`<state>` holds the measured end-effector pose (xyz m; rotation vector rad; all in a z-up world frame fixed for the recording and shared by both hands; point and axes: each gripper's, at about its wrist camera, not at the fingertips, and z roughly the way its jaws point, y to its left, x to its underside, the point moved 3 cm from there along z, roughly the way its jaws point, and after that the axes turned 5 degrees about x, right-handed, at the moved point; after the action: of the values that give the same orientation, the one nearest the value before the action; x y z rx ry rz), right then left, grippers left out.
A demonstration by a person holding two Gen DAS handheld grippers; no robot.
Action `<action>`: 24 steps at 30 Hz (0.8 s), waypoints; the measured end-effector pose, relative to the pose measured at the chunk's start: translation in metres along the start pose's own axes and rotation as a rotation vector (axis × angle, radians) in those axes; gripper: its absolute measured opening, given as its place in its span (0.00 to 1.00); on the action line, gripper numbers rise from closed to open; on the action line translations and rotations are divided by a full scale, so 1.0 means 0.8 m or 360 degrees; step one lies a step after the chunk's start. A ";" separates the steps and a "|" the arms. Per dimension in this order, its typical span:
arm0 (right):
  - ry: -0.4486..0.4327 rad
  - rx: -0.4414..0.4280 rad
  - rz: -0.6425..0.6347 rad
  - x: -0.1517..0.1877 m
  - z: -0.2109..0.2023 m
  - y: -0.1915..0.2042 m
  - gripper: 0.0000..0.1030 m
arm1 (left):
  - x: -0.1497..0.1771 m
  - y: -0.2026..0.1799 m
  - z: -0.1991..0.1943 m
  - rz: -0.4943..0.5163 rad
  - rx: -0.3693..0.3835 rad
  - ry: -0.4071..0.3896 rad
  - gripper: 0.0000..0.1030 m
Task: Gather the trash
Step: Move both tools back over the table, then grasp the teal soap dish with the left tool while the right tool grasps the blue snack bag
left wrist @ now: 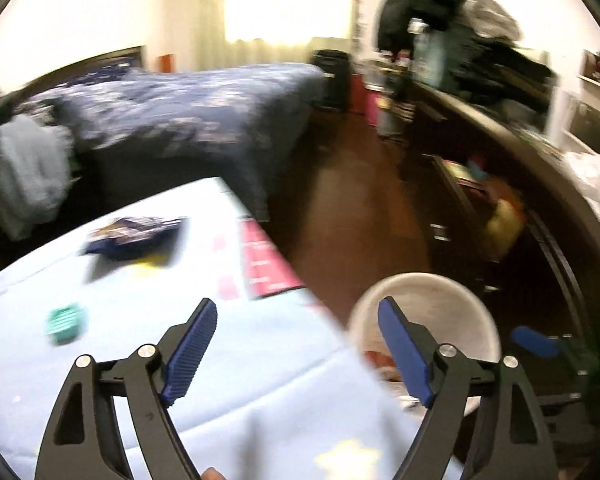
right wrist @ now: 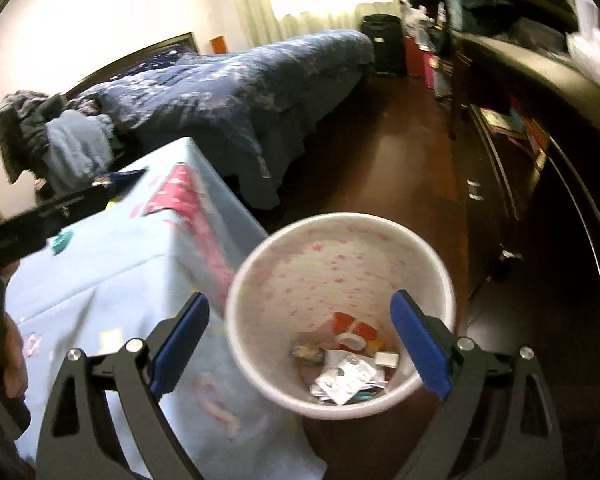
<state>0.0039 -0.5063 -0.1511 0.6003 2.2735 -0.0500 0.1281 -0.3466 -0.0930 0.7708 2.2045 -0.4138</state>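
Both claws stand wide and empty, their ribbed blue pads well apart: the left gripper (left wrist: 296, 338) hangs over the corner of the table (left wrist: 260, 392), draped in soft, wrinkled pale-blue cloth, and the right gripper (right wrist: 300, 336) above the round white bin (right wrist: 380, 256) on the dark glossy floor beside it. Crumpled foil, orange wrappers and other scraps lie heaped in the bin's pink-speckled bottom. A ridged teal piece (left wrist: 66, 320) and a flat dark-blue packet (left wrist: 134, 236) lie on the cloth, blurred.
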 end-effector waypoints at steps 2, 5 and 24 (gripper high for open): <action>-0.0013 -0.0032 -0.0048 -0.003 -0.008 0.020 0.91 | 0.006 0.030 -0.011 -0.0045 -0.0096 -0.0002 0.84; -0.0035 -0.0081 -0.0150 -0.007 -0.020 0.057 0.93 | 0.015 0.076 -0.026 -0.0109 -0.0240 -0.0014 0.85; -0.0033 -0.0205 -0.0564 -0.033 -0.014 0.239 0.93 | 0.032 0.238 0.024 -0.0475 -0.0425 0.0172 0.82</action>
<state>0.0949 -0.3447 -0.0968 0.1251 2.3166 -0.0818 0.2467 -0.1999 -0.1350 0.3286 2.4221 -0.2173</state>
